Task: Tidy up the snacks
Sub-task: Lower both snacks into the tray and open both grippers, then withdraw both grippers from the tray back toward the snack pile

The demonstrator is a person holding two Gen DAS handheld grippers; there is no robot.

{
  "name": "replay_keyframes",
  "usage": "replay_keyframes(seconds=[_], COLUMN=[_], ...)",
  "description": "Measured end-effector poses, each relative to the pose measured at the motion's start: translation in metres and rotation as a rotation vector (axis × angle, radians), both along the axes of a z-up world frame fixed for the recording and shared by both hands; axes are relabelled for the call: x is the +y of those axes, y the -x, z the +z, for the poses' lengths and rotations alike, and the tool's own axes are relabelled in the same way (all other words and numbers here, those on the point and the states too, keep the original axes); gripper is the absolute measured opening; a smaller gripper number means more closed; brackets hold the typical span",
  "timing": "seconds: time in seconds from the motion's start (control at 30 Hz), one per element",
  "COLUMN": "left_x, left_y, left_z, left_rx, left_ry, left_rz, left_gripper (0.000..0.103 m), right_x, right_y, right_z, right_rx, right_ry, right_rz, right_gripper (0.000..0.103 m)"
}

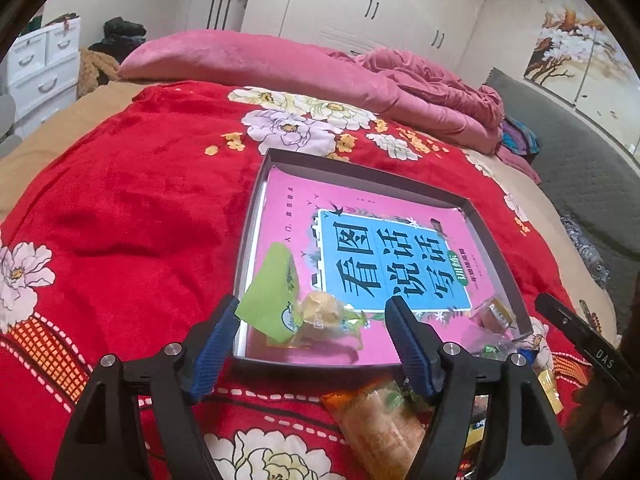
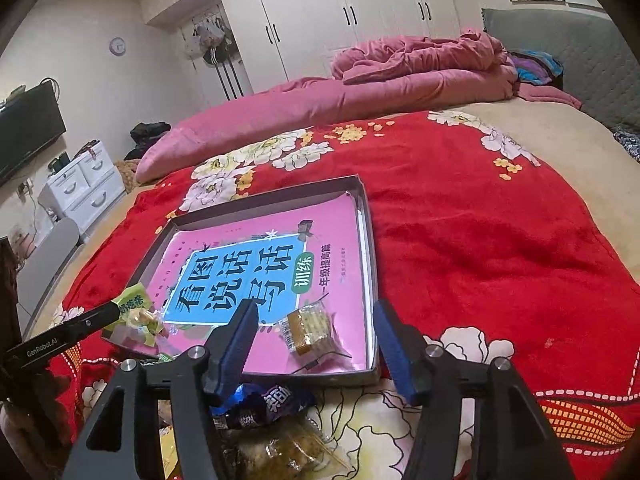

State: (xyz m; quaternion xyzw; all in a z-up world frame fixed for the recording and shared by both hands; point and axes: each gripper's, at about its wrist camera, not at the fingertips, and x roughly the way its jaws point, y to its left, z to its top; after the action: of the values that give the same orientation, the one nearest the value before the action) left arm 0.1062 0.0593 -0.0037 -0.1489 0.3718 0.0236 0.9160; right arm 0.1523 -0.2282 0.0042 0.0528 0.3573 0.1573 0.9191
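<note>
the left wrist view alone shows an orange-wrapped snack (image 1: 374, 420) lying on the blanket (image 1: 132, 208) just short of the tray (image 1: 360, 176), under the left hand-held gripper (image 1: 312, 332); the right wrist view alone shows a dark blue packet (image 2: 266, 404) and a clear bag of brownish pieces (image 2: 280, 452) under the right hand-held gripper (image 2: 316, 336), plus a wall clock (image 2: 117, 46) and a dark screen (image 2: 28, 128) on the left wall

both hand-held grippers stand open with nothing between their blue pads, hovering over the tray's near edge

the tray is a shallow dark box lid on a red flowered blanket spread over a bed, with a pink quilt (image 1: 256, 60) bunched behind, white wardrobes (image 1: 360, 0) beyond and a white drawer unit (image 1: 40, 64) to the left

counted inside the tray: one pink book (image 1: 360, 240), one green packet (image 1: 272, 296), one yellow wrapped sweet (image 1: 324, 308) touching it, and one clear-wrapped biscuit pack (image 2: 308, 328) near the opposite corner
</note>
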Motion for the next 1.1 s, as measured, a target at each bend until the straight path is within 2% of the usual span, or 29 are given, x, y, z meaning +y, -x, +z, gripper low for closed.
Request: replay_keyframes(seconds=[0.3, 0.53, 0.67, 0.87, 1.1], left_x=[-0.005, 0.01, 0.016, 0.015, 0.014], left_y=[0.008, 0.003, 0.007, 0.016, 0.026], left_z=[0.002, -0.007, -0.003, 0.007, 0.012], left_rx=[0.006, 0.05, 0.027, -0.018, -0.029], left_ry=[-0.023, 0.015, 0.033, 0.013, 0.0], left_rz=[-0.014, 0.04, 0.06, 0.067, 0.069], left_gripper=[0.077, 0.077, 0.077, 0.077, 0.077], right_x=[0.001, 0.004, 0.004, 0.004, 0.007], right_y=[0.014, 0.022, 0.025, 0.035, 0.048], right_z=[0.012, 0.013, 0.014, 0.016, 0.02], right_rx=[-0.042, -0.044, -0.045, -0.049, -0.061], right_ry=[-0.019, -0.008, -0.008, -0.021, -0.015], right_rz=[0.024, 0.035, 0.033, 0.039, 0.055], right_gripper=[0.064, 0.064, 0.065, 0.065, 0.065])
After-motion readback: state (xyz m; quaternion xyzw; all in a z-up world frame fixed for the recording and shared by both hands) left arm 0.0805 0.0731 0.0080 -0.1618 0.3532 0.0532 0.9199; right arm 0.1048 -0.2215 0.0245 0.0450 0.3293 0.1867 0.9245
